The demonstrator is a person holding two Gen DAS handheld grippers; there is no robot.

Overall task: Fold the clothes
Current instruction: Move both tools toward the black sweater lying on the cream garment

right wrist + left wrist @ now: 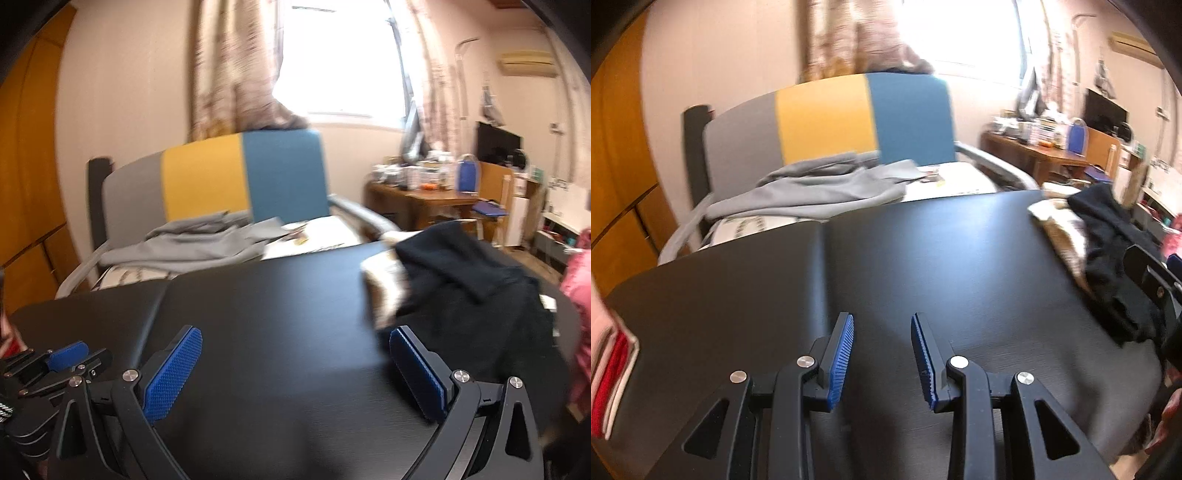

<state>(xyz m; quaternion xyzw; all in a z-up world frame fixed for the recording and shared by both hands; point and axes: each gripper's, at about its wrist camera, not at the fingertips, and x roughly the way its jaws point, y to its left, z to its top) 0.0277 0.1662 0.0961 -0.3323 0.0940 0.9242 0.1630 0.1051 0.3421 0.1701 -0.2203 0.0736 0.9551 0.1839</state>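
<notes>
The left gripper (882, 326) hovers over the bare middle of the black table (923, 258), its blue-padded jaws parted by a narrow gap with nothing between them. The right gripper (295, 339) hangs over the same table with its jaws spread wide, also empty; its right finger stands just beside the near edge of the clothes but whether it touches the cloth cannot be told. The task's clothes lie as a heap at the table's right end: a crumpled black garment (469, 288) draped over a beige and white patterned garment (384, 284), part of which sticks out on the heap's left side. From the left wrist view the same black garment (1108, 251) sits well to the right of the left gripper. At the table's left edge a folded red and white cloth (611, 373) shows only in part. Beyond the table stands a bed whose headboard (827, 118) has grey, yellow and blue panels; a loose grey garment (812, 184) lies rumpled on the mattress. No bin, basket or box near the table can be made out in either view.
</notes>
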